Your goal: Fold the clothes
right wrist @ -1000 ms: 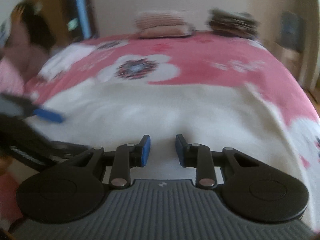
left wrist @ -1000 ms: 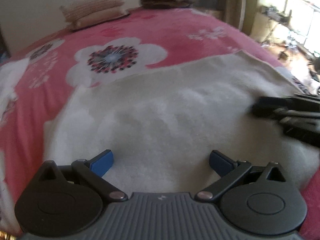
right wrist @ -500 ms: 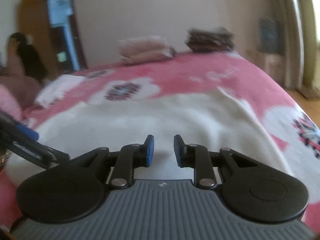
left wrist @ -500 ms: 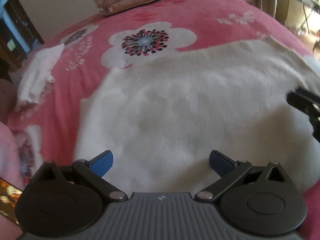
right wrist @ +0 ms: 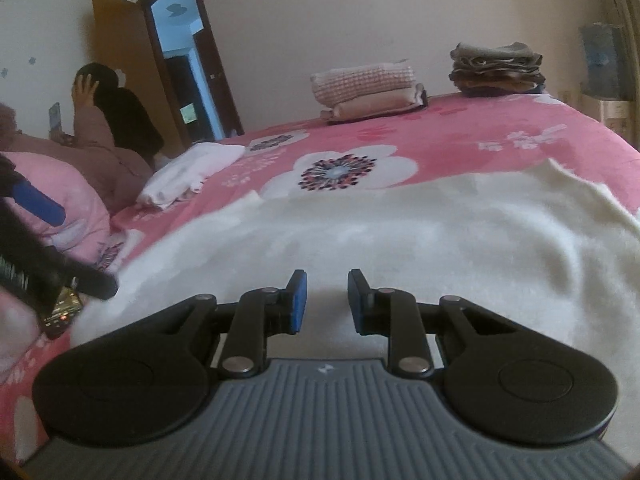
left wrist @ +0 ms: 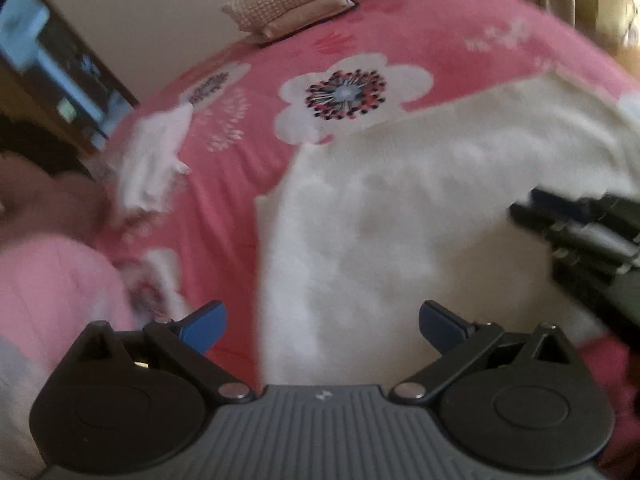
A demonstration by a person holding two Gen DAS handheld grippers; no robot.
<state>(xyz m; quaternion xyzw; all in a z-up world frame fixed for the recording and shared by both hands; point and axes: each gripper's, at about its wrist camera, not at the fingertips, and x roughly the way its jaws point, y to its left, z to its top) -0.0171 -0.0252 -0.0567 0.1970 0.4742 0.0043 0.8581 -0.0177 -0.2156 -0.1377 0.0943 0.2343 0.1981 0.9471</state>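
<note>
Now that I have swung the left gripper (left wrist: 322,322) toward the white garment's (left wrist: 420,208) left edge, fingers spread wide and empty, the right gripper (right wrist: 327,300) hovers part-open, grasping nothing; edge pickup follows.

We see a white fleece garment (right wrist: 400,232) spread on the pink flowered bed (right wrist: 460,136); behind it, two folded stacks (right wrist: 368,92) at the far edge; left, a small white cloth (right wrist: 188,172).

Pale beige wall (right wrist: 360,20) standing far ahead; brown wooden door (right wrist: 120,64) hanging open ahead-left; pink floral bedspread (right wrist: 480,136) stretching forward beneath; daylight glaring in far right.
</note>
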